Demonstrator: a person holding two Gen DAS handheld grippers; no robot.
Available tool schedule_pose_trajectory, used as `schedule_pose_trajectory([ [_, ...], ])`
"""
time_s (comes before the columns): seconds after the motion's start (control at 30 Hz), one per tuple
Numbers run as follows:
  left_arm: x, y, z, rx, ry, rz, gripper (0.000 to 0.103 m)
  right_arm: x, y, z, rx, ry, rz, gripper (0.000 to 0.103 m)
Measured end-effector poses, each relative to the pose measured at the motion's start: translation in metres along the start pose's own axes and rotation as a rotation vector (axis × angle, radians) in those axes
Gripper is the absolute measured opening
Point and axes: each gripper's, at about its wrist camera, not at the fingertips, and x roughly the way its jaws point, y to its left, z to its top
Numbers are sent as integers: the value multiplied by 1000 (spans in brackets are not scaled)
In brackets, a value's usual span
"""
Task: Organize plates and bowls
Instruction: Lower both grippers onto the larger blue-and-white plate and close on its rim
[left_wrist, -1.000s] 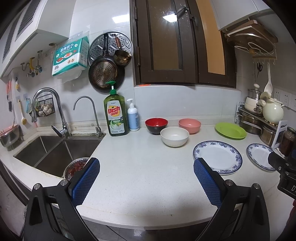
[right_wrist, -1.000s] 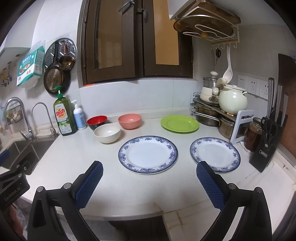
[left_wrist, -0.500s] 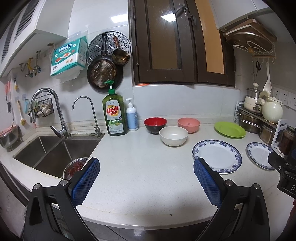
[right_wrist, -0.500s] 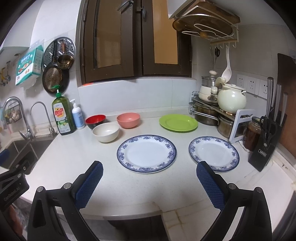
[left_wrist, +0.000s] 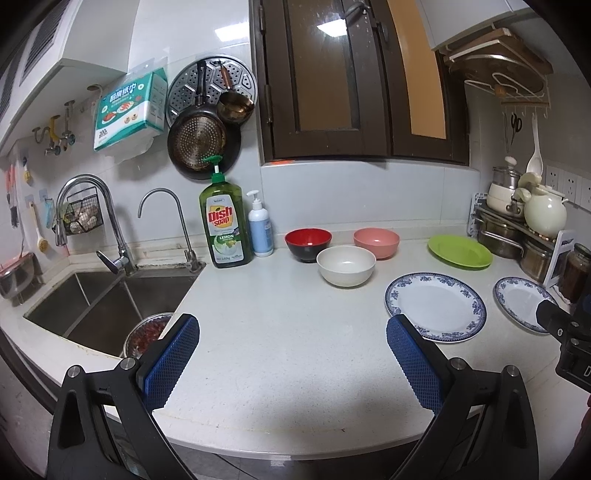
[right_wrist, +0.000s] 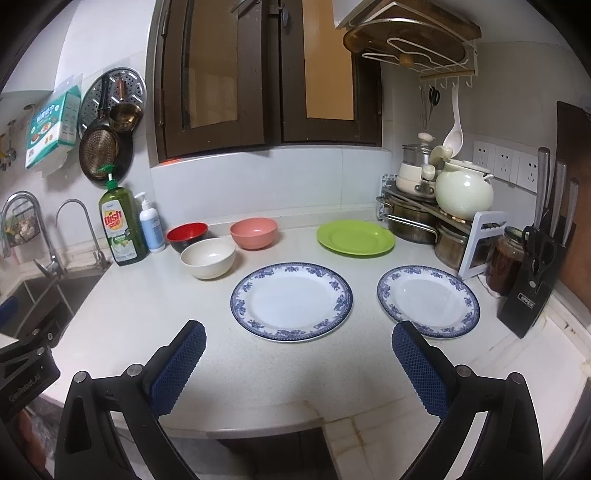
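On the white counter sit a red-and-black bowl (left_wrist: 308, 243), a cream bowl (left_wrist: 346, 265) and a pink bowl (left_wrist: 376, 242). Right of them lie a green plate (right_wrist: 355, 238), a large blue-rimmed plate (right_wrist: 291, 300) and a smaller blue-rimmed plate (right_wrist: 427, 301). My left gripper (left_wrist: 291, 362) is open over the counter's front edge, well short of the bowls. My right gripper (right_wrist: 297, 363) is open too, just in front of the two blue-rimmed plates. Neither holds anything.
A sink (left_wrist: 96, 306) with two taps lies to the left, a dish soap bottle (left_wrist: 224, 225) and pump bottle (left_wrist: 260, 229) behind it. Pots on a rack (right_wrist: 436, 221), a jar (right_wrist: 506, 258) and a knife block (right_wrist: 535, 280) crowd the right corner.
Both views have shifted slightly; the dishes look a little nearer and lower in the right wrist view. Both grippers stay open and nothing on the counter has moved.
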Motion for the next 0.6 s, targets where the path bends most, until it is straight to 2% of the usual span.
schedule_pose_trajectory([
  [0.3,39,-4,6,33,63,-40,103,28,5,5,24,47,-26,102],
  [0.6,93,-10,26,98,75,-119,103,73,10,19,87,91,-71,102],
])
